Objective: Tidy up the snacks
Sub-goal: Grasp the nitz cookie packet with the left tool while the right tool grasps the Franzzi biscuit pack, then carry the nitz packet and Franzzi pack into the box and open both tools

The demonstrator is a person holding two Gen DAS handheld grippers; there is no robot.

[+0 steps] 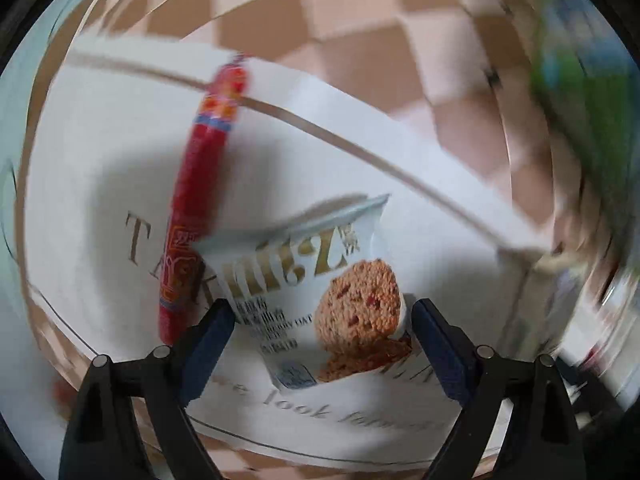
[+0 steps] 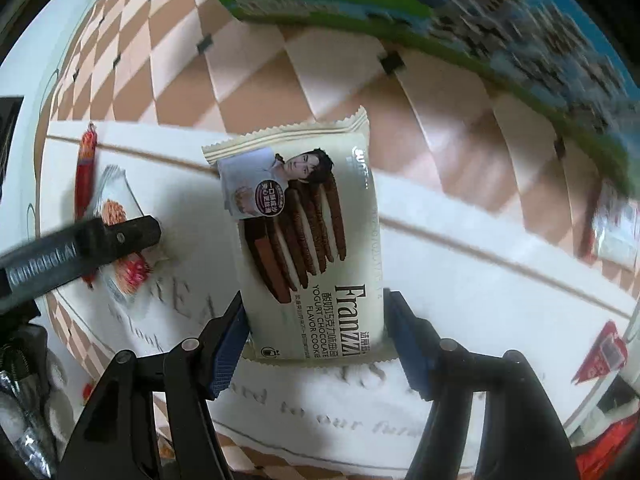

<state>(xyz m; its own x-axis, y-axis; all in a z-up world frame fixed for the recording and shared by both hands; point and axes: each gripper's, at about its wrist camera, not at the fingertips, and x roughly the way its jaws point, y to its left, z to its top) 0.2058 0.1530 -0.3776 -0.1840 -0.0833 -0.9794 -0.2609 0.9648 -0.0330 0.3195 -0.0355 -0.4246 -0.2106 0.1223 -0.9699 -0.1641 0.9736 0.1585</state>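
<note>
My left gripper [image 1: 322,326] is shut on a pale oat-cookie packet [image 1: 320,292] and holds it just above a white lettered box lid [image 1: 100,184]. A red sausage stick [image 1: 200,200] lies on the lid to the packet's left. My right gripper [image 2: 316,328] is shut on a cream Franzzi chocolate cookie packet [image 2: 304,232] over the same white lid [image 2: 460,280]. In the right wrist view the left gripper [image 2: 120,236] with its oat-cookie packet [image 2: 116,212] and the sausage stick [image 2: 84,172] show at far left.
The lid lies on a brown-and-white checkered cloth [image 2: 248,80]. A large green and blue bag [image 2: 480,20] stands behind it, also blurred in the left wrist view [image 1: 580,100]. Red packets [image 2: 604,356] sit at the right edge, dark wrapped items [image 2: 20,400] at bottom left.
</note>
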